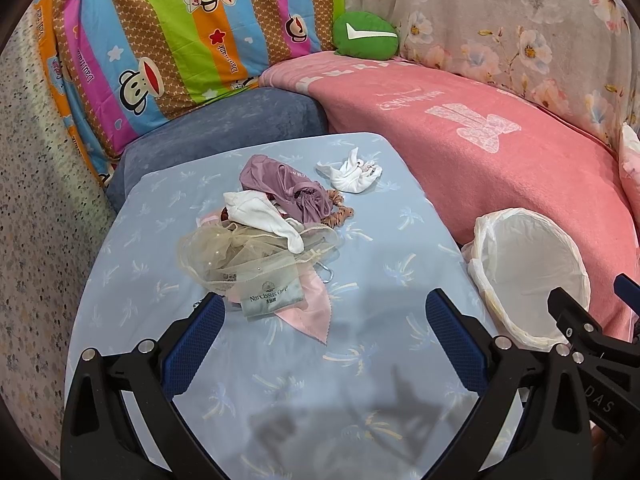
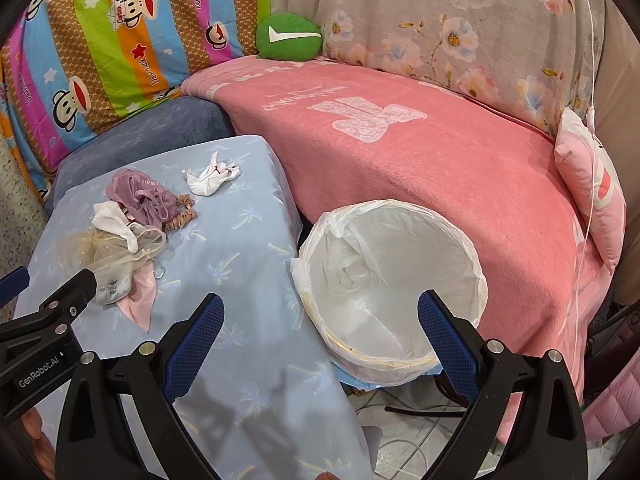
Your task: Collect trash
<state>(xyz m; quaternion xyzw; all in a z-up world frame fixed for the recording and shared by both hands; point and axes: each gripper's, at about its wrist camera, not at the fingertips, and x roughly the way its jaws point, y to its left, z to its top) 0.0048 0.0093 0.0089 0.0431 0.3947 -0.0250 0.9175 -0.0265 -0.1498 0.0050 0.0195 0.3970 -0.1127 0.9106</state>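
My left gripper point(image 1: 324, 312) has its 2 blue-padded fingers point(image 1: 196, 336) spread wide and holds nothing; they hover over the pale blue cloth-covered surface point(image 1: 360, 380), touching none of the trash. My right gripper point(image 2: 320, 312) is spread just as wide and also empty, its left finger point(image 2: 196, 336) above the blue cloth, its right finger point(image 2: 444, 332) over the near rim of the bin.

From the left wrist, the trash pile sits at 12 o'clock, just past my fingertips: a grey Narcissus pouch point(image 1: 270, 294) nearest, lying on a pink cloth point(image 1: 308, 312), then a beige mesh bag point(image 1: 244, 250), a white sock point(image 1: 264, 216), a mauve drawstring bag point(image 1: 280, 188) and a brown scrunchie point(image 1: 344, 206) behind. A crumpled white rag point(image 1: 352, 174) lies apart at 1 o'clock. Bare blue cloth stretches between my fingers and toward 3 o'clock, up to the surface's right edge.

The white-lined bin point(image 2: 460, 240) stands just beside that edge, against the pink blanket point(image 2: 400, 160). From the right wrist it lies at 12 to 1 o'clock; I see only the crumpled liner point(image 2: 352, 276) inside. Tiled floor point(image 2: 420, 440) shows below it at 6 o'clock.

Far back at 12 o'clock, a green cushion point(image 2: 288, 36) rests on the blanket.
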